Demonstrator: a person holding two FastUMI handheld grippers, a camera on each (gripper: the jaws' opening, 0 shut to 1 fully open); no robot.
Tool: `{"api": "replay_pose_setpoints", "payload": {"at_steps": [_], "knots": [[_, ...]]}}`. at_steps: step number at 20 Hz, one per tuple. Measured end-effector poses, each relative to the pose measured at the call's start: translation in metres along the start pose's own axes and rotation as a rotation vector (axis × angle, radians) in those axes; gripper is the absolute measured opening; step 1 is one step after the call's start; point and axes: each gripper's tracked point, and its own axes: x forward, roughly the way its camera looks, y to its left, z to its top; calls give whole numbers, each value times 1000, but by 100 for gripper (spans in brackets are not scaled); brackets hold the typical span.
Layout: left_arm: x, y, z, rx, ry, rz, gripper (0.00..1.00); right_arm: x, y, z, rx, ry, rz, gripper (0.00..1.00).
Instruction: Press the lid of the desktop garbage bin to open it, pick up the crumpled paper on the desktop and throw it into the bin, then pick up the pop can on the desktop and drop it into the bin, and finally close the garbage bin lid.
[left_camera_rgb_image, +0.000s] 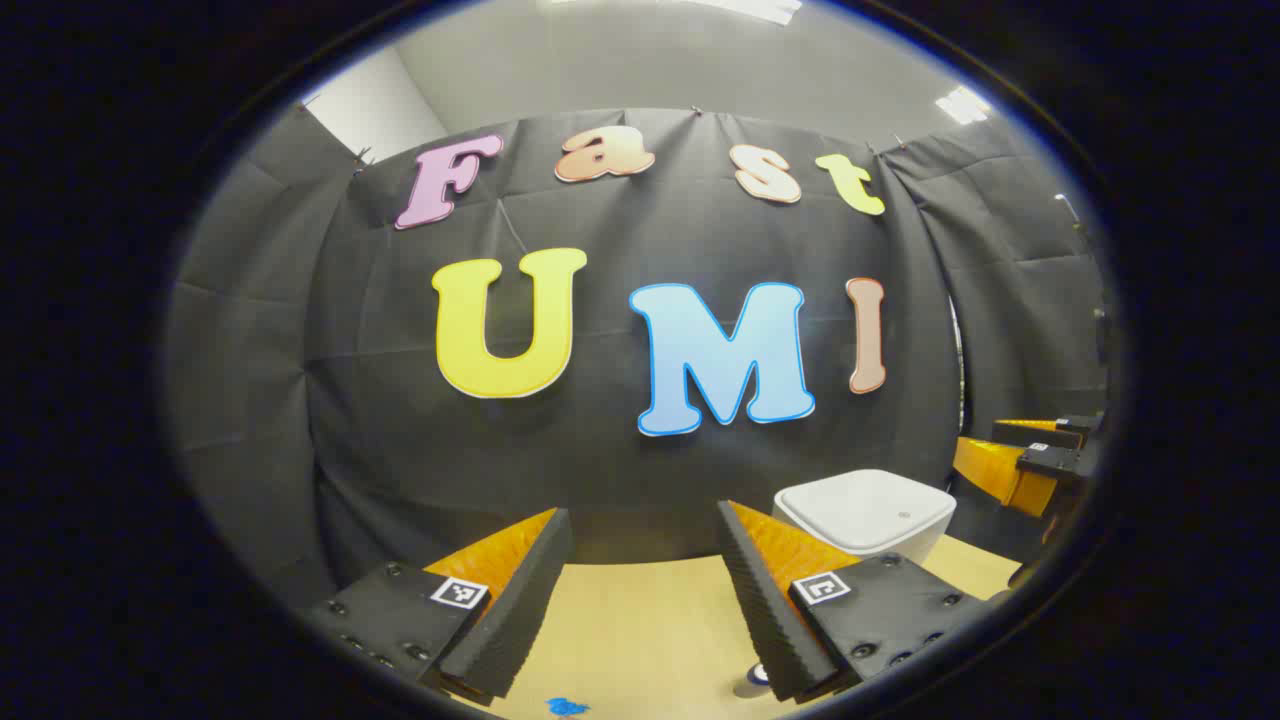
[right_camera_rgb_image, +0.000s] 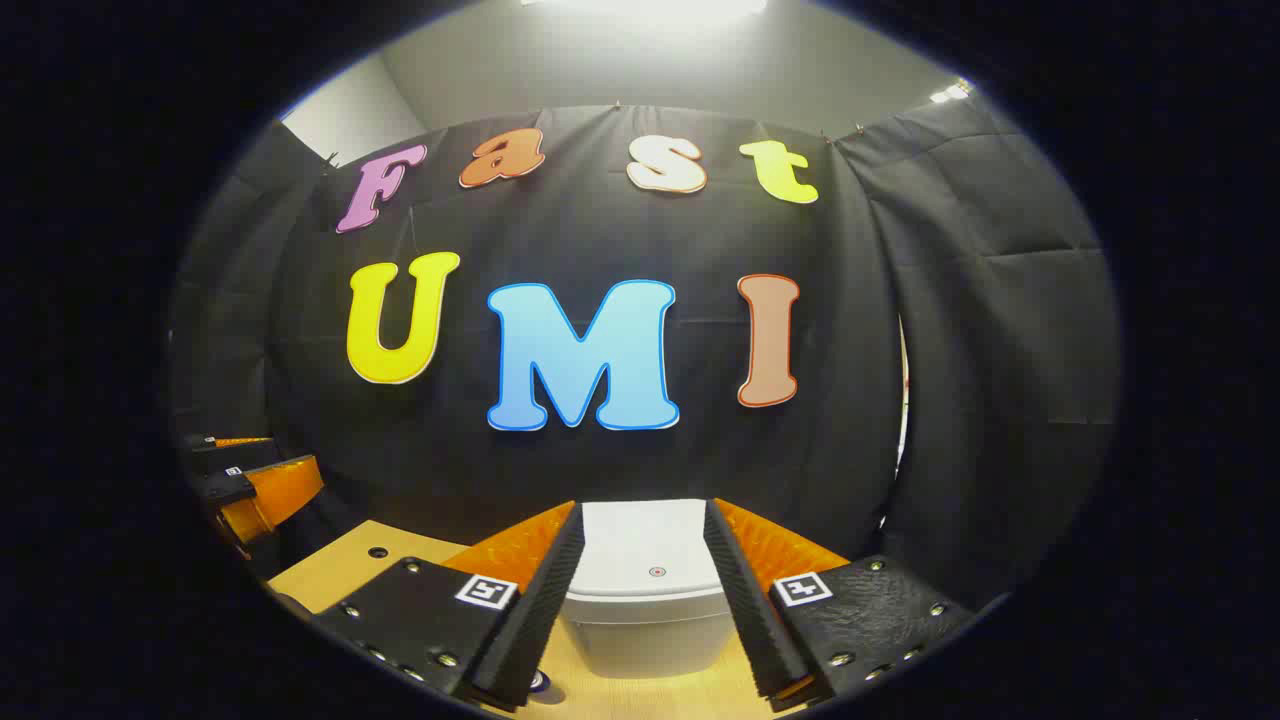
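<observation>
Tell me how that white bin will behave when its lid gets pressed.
The bin looks like light plastic, so it may slide on the smooth table. Its squat, wide shape suggests it is unlikely to tip. Pressing near the dot on the closed lid is probably steadiest.

White, rounded-square plastic garbage bin (right_camera_rgb_image: 645, 590), lower centre of the right gripper view: smooth, slightly glossy lid. Pale wood-look desktop (left_camera_rgb_image: 640, 630), lower centre of the left gripper view: smooth, matt. Finger pads (right_camera_rgb_image: 745, 590) at the bottom of the frame: ridged, matt, foam-like.
</observation>
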Motion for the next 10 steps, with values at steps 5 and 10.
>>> {"api": "replay_pose_setpoints", "payload": {"at_steps": [5, 10], "knots": [[2, -5, 4, 2, -5, 2, 95, 1, 0, 0, 5, -5, 12, 29], [5, -3, 1, -9, 2, 8, 95, 5, 2, -5, -11, 11, 3, 6]]}}
